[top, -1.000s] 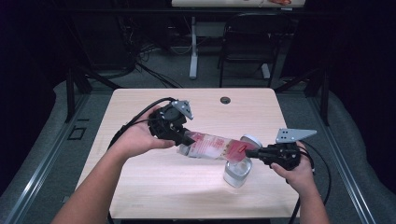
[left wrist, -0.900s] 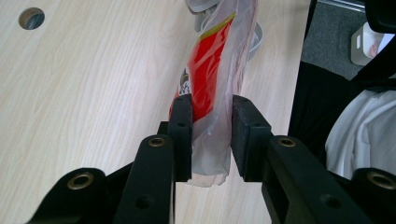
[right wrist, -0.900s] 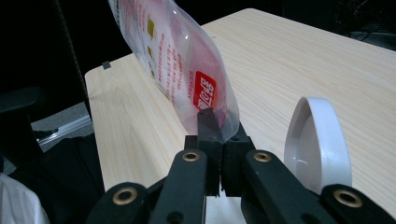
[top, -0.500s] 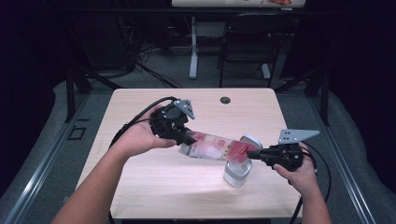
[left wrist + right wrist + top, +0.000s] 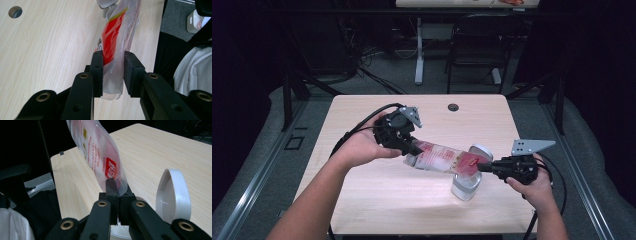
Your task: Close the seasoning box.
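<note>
Spanning most of the high view was a light wood table point(image 5: 362, 200) with a dark round grommet hole point(image 5: 453, 107) near its far edge, standing on grey floor in a dark room. Behind it sat a chair point(image 5: 474, 55), a white desk leg point(image 5: 419, 50) and loose cables point(image 5: 377, 65).

A clear plastic bag point(image 5: 439, 157) with red print hung stretched above the table's right-centre, lengthwise between both grippers. The left gripper point(image 5: 414, 148) was clamped on the bag's left end; in its own view the jaws sat narrow with crumpled film pinched between them. The right gripper point(image 5: 482, 168) was closed on the bag's right end, jaws nearly touching with only thin film between.

A white container point(image 5: 466, 186) stood on the table just below the bag's right end, its flip lid point(image 5: 172, 195) raised; whether the bag touched it was hard to tell.

The near half of the table was bare, and so was the far strip around the hole. The container was near the right edge, the right hand point(image 5: 537, 187) sat close to that edge, and the left hand point(image 5: 362, 147) was over the left-centre.
</note>
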